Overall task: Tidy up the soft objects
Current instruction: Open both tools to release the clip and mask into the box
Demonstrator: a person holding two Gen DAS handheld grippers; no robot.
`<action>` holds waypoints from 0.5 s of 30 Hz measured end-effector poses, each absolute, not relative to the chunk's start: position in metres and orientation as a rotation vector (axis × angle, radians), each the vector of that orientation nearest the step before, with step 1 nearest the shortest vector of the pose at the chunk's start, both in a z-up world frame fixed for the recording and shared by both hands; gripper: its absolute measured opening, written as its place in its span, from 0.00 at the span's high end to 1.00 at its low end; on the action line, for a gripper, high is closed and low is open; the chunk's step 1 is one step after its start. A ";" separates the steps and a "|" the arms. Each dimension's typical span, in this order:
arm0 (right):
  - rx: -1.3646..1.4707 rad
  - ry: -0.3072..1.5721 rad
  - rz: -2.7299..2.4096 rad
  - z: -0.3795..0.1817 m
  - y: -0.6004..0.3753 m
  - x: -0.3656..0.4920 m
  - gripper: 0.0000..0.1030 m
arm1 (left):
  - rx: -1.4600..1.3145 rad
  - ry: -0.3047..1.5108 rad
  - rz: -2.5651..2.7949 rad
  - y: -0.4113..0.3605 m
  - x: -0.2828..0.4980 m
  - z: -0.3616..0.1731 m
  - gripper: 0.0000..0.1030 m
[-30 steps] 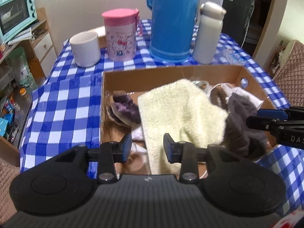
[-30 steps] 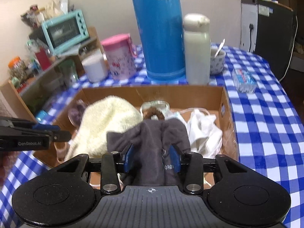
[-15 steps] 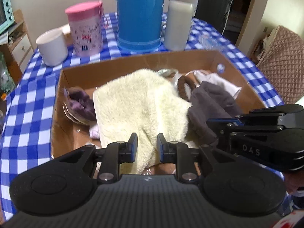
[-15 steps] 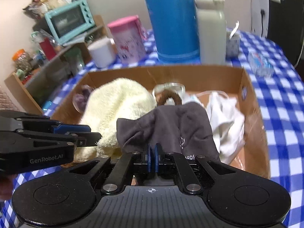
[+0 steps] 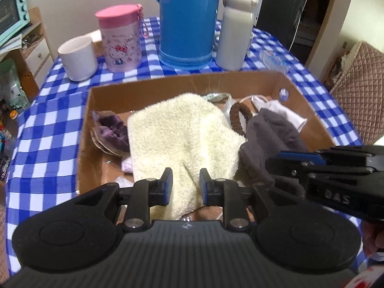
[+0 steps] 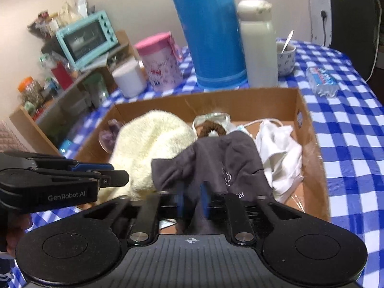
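An open cardboard box (image 5: pixel 182 81) on the checked table holds a cream fluffy towel (image 5: pixel 177 134), a grey cloth (image 5: pixel 271 132), a white cloth (image 6: pixel 278 148), a brown hair tie (image 5: pixel 237 115) and a purple fuzzy piece (image 5: pixel 112 132). My left gripper (image 5: pixel 186 187) hangs over the towel's near edge. Its jaws are opening, and the towel lies between them unpinched. My right gripper (image 6: pixel 192 200) is at the near edge of the grey cloth (image 6: pixel 220 158). Its blurred jaws are opening with a fold of the cloth between them. The two grippers sit close, side by side.
Behind the box stand a tall blue thermos (image 5: pixel 187 19), a white bottle (image 5: pixel 236 28), a pink lidded cup (image 5: pixel 121 38) and a white mug (image 5: pixel 78 57). A bowl with a spoon (image 6: pixel 285 57) and a tissue pack (image 6: pixel 322 81) lie at the right. Cluttered shelves with a teal oven (image 6: pixel 87 38) stand at the left.
The right jaws closed tight half a second ago and have parted again around the grey cloth. The left jaws narrowed, then widened, and the left gripper slid right along the towel's near edge.
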State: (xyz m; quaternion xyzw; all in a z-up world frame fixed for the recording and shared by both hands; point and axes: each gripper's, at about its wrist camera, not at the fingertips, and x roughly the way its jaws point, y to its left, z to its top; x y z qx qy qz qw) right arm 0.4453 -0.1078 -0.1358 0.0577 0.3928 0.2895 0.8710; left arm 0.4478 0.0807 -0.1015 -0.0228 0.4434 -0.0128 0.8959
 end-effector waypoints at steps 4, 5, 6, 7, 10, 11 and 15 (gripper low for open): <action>0.171 0.748 0.603 -0.117 -0.124 0.424 0.45 | -0.073 0.876 -0.011 0.085 0.428 -0.080 0.66; 0.177 0.737 0.601 -0.112 -0.128 0.419 0.43 | -0.079 0.866 -0.006 0.086 0.422 -0.075 0.64; 0.186 0.725 0.598 -0.108 -0.131 0.413 0.41 | -0.083 0.859 -0.001 0.086 0.417 -0.070 0.61; 0.197 0.714 0.599 -0.104 -0.135 0.408 0.41 | -0.086 0.851 0.006 0.086 0.411 -0.065 0.60; 0.218 0.685 0.593 -0.091 -0.146 0.391 0.38 | -0.094 0.830 0.024 0.085 0.393 -0.051 0.55; 0.223 0.673 0.593 -0.087 -0.150 0.385 0.38 | -0.095 0.821 0.031 0.084 0.385 -0.046 0.54; 0.236 0.641 0.606 -0.074 -0.162 0.363 0.34 | -0.081 0.792 0.053 0.075 0.356 -0.029 0.48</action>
